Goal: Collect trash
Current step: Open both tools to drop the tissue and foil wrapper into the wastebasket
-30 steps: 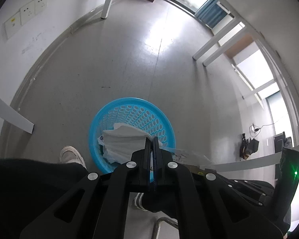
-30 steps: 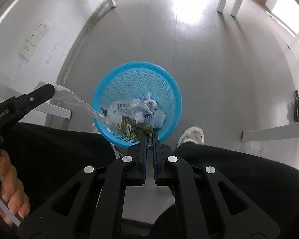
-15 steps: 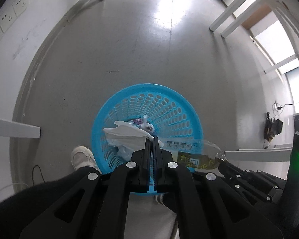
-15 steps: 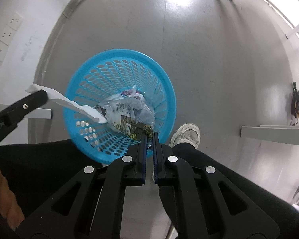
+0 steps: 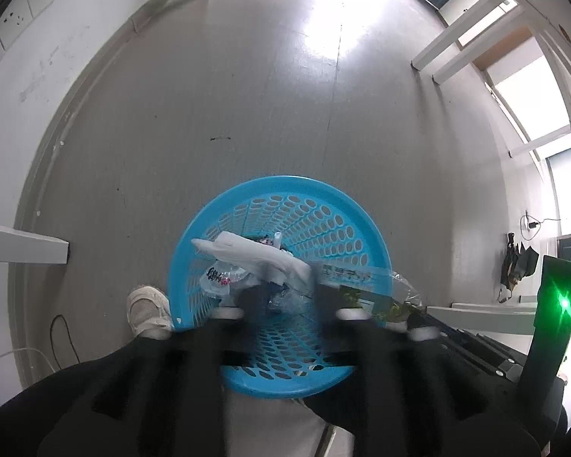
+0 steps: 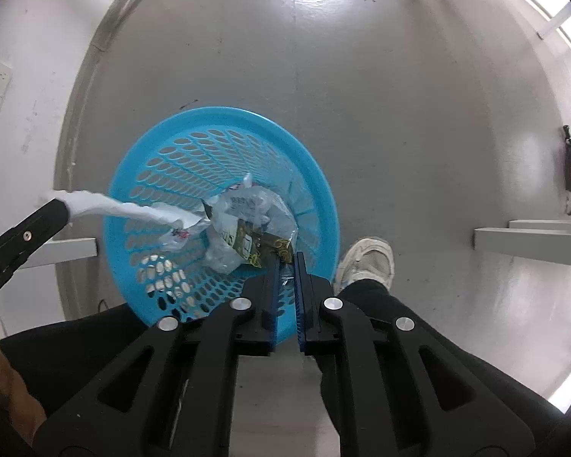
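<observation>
A blue perforated basket point(image 5: 335, 205) point(image 6: 316, 175) stands on the grey floor below both grippers. A white crumpled bag point(image 5: 247, 251) point(image 6: 125, 209) hangs over the basket's inside. My left gripper point(image 5: 285, 297) is blurred with its jaws wide apart; in the right wrist view its tip point(image 6: 53, 213) still touches the white bag's end. My right gripper point(image 6: 285, 266) has its jaws slightly apart around the edge of a clear printed wrapper point(image 6: 255, 232) point(image 5: 361, 282) that lies in the basket.
The person's white shoes point(image 5: 146, 310) point(image 6: 369, 262) stand beside the basket. White table legs point(image 5: 456, 43) and beams point(image 6: 529, 240) are around. A wall with sockets point(image 5: 23, 7) is on the left. A dark bag point(image 5: 517, 270) lies at the far right.
My left gripper's jaws have opened wide and the white bag has dropped further into the basket. My right gripper's jaws have parted slightly. Both grippers have moved closer over the basket.
</observation>
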`<state>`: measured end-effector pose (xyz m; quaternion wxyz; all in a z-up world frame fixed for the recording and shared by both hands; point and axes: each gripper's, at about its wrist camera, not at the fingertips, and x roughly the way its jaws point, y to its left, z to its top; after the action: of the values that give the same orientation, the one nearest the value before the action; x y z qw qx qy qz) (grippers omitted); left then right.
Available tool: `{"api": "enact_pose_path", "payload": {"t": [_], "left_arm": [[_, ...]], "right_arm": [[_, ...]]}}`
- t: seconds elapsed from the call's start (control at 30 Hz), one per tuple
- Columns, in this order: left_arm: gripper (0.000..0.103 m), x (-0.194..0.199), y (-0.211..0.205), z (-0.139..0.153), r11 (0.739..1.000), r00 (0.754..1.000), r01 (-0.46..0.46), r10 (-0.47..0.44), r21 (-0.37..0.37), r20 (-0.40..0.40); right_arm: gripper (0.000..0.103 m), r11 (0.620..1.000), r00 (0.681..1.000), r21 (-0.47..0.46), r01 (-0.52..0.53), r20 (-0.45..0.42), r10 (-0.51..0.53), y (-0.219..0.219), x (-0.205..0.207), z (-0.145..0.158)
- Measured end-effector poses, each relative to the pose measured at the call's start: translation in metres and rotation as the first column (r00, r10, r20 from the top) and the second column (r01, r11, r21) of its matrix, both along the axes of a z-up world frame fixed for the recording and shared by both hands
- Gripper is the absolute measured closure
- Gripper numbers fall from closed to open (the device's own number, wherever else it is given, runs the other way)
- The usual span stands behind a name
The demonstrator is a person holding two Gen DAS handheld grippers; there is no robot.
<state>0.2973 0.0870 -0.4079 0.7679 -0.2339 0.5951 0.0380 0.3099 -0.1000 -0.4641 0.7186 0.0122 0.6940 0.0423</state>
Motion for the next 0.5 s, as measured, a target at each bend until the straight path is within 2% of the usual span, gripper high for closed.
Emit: {"api": "enact_pose_path", "payload": {"t": [0.07, 0.5], "left_arm": [[0.059, -0.001, 0.000, -0.003, 1.000, 1.000, -0.003, 0.003, 0.004, -0.013], [0.057, -0.015, -0.003, 0.005, 1.000, 0.998, -0.005, 0.005, 0.001, -0.069]], "right_arm": [[0.071, 1.000, 1.000, 0.004, -0.006, -0.004, 0.006, 0.001, -0.001, 0.001], [0.067, 0.995, 0.995, -0.004, -0.102, 0.012, 0.102, 0.016, -0.021, 0.019]]}}
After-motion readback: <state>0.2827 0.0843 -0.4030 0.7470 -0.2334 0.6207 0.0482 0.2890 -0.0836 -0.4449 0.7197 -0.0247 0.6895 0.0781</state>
